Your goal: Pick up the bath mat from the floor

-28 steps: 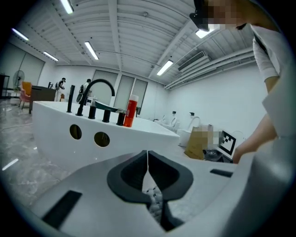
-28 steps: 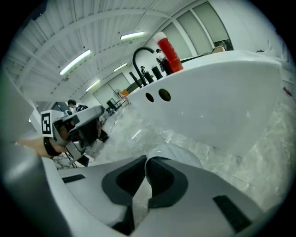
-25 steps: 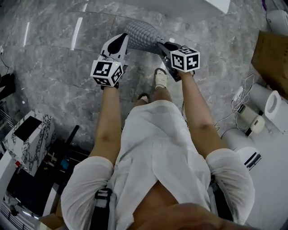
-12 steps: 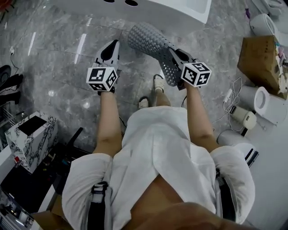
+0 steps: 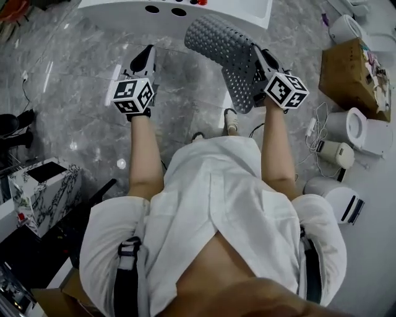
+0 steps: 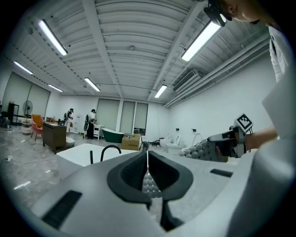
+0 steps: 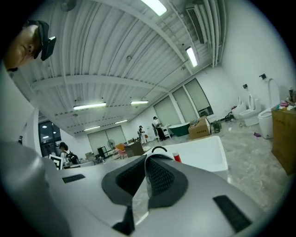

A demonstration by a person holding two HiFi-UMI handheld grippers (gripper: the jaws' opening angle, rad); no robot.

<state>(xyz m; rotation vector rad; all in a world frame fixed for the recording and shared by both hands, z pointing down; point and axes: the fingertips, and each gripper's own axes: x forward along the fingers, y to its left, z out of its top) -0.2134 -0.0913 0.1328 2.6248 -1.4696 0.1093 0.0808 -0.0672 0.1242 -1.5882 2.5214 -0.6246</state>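
Observation:
The bath mat [image 5: 223, 46] is grey, rubbery and full of holes. It hangs folded in the air off my right gripper [image 5: 256, 52], which is shut on its edge; the right gripper view shows the mat [image 7: 159, 178] pinched between the closed jaws [image 7: 147, 159]. My left gripper [image 5: 148, 51] is held to the left of the mat and clear of it, above the marble floor. Its jaws [image 6: 147, 155] meet with nothing seen between them. From the left gripper view, the mat [image 6: 203, 150] shows off to the right.
A white bathtub [image 5: 173, 15] stands just ahead. On the right are a cardboard box [image 5: 346, 71], white fixtures [image 5: 365, 130] and loose cables [image 5: 318, 124]. A marble-patterned box [image 5: 43, 192] sits at the left. The person's feet [image 5: 232, 121] are below the grippers.
The right gripper has raised the mat up and to the right, so it hangs free. The left gripper has drifted left, away from the mat. The white tub has come into view.

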